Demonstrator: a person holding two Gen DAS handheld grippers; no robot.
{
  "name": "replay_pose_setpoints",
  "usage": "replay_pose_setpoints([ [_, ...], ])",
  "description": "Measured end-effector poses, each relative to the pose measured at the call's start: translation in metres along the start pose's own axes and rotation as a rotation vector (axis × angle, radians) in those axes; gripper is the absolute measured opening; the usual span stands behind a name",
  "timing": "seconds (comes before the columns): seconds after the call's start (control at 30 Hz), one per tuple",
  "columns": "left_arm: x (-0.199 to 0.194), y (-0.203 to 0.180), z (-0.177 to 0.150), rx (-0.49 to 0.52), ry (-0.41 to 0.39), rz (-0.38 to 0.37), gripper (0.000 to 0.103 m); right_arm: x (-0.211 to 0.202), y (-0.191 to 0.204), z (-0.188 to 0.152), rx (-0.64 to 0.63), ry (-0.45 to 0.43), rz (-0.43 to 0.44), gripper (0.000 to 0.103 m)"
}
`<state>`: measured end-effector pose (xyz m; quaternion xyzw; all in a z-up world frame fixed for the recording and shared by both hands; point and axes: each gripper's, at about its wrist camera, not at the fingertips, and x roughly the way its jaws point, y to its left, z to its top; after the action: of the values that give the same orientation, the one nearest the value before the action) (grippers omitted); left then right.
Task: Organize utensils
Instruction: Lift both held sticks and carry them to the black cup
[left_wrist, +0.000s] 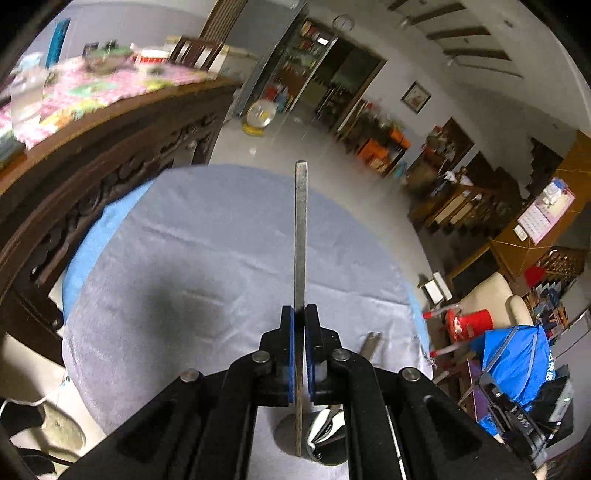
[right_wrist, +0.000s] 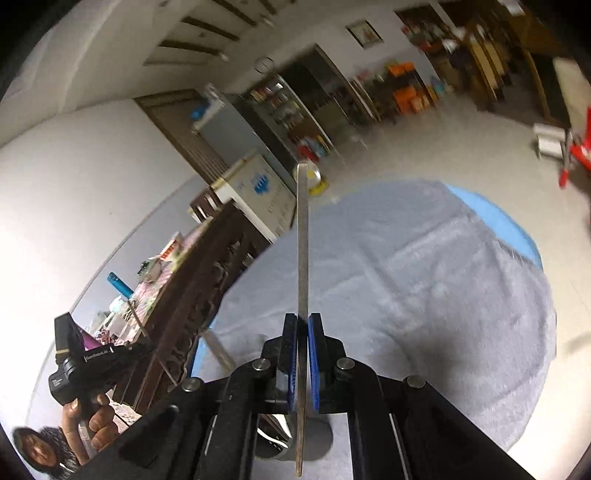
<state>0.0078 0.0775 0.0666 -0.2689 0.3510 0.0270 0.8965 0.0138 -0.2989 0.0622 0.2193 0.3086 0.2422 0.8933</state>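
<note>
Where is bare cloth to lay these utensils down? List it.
Left wrist view: the grey cloth lies bare from the carved wooden cabinet across to its far edge. Crowded only near the left gripper: a metal piece to its right and a metal container beneath. Right wrist view: the cloth is bare on the right.

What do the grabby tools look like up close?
Each tool, left tool and right tool, has black angular arms with round silver bolts and two flat fingers lined with blue ridged pads. The bare hand grips a black handle with small white lettering.
</note>
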Motion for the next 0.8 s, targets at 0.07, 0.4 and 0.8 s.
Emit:
replay_pose_setpoints([
  [0.07, -0.005, -0.005, -0.004, 0.011, -0.029, -0.008, 0.005, -0.002, 0.018, -0.002, -0.046, -0.018, 0.007, 0.007],
  [0.4, 0.003, -0.044, -0.029, 0.131, -0.1, 0.003, 0.005, 0.028, 0.067, -0.024, -0.208, -0.045, -0.009, 0.007],
  [0.8, 0.02, -0.057, -0.06, 0.248, -0.158, 0.025, 0.005, 0.059, 0.072, -0.058, -0.303, -0.031, -0.07, 0.007],
])
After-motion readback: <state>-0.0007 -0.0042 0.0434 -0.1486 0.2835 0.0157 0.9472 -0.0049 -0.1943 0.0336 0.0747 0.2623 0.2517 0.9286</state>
